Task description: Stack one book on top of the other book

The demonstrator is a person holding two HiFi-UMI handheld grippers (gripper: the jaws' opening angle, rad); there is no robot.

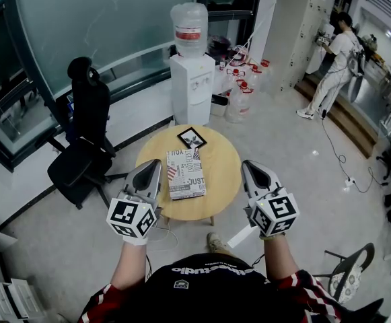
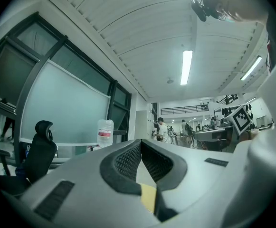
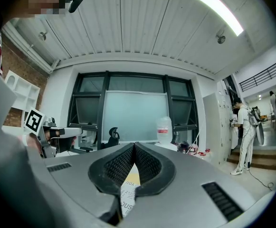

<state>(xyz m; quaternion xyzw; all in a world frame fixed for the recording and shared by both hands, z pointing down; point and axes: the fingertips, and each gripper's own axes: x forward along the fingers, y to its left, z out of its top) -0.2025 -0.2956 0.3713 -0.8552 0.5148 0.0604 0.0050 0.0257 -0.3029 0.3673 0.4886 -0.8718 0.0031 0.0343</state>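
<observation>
Centrally, large book (image 1: 185, 173) just beside small book (image 1: 192, 138); bare table (image 1: 226, 170) margin around.

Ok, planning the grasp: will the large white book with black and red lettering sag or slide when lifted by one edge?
It looks thin and wide, so that large white lettered book may sag slightly. Lying flat on the smooth round wooden table, it would probably slide before an edge lifts.

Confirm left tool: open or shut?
Shut. The left tool has its jaw tips touching in the left gripper view, with nothing gripped between them.
</observation>
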